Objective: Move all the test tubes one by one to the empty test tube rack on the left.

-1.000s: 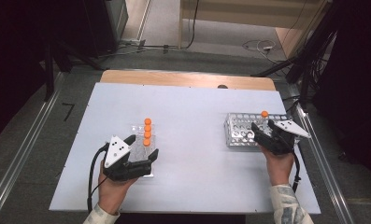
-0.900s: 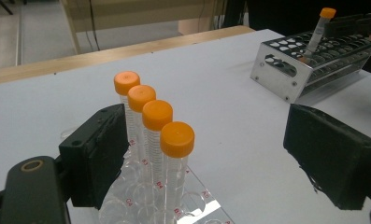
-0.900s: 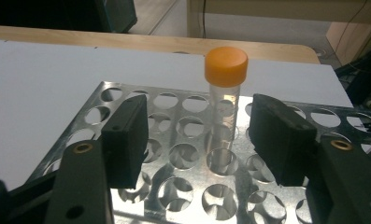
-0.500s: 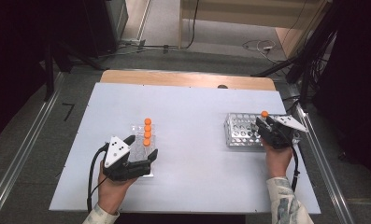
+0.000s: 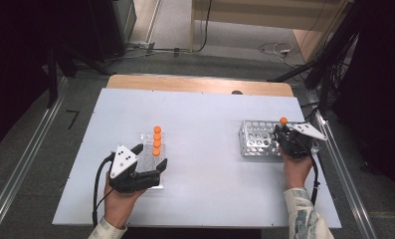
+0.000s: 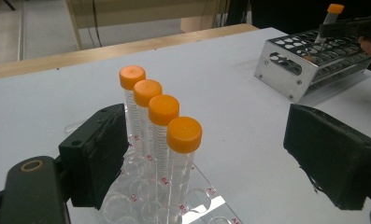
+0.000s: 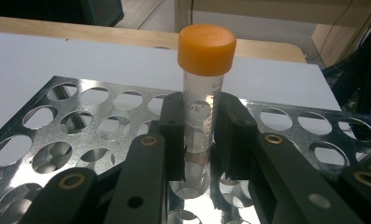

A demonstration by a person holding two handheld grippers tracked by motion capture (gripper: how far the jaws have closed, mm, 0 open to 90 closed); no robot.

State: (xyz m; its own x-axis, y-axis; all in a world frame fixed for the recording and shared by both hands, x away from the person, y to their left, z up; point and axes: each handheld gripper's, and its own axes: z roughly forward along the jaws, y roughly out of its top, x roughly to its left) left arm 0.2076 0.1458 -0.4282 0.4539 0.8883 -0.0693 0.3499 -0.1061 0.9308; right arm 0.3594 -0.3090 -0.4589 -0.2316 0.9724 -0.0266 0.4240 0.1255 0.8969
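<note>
Several clear tubes with orange caps (image 6: 162, 109) stand in a row in a clear plastic rack (image 5: 146, 164) at the front left. My left gripper (image 5: 150, 157) (image 6: 206, 128) is open, its jaws either side of the rack and wide of the tubes, touching none. At the right, one orange-capped tube (image 7: 205, 70) (image 5: 283, 121) stands upright in a hole of the metal rack (image 5: 257, 139) (image 7: 57, 126). My right gripper (image 7: 204, 128) (image 5: 285, 134) has just been closing and is now shut on that tube's clear body, below the cap. The left gripper view shows this tube (image 6: 330, 16) far off.
The white table (image 5: 210, 124) has a wooden strip along its far edge. The metal rack's other holes (image 7: 103, 126) look empty. A dark gap and cables lie beyond the table's right edge (image 5: 329, 149).
My right gripper has shifted a little left and down over the metal rack, and its jaws have closed on the tube. The left hand has not moved.
</note>
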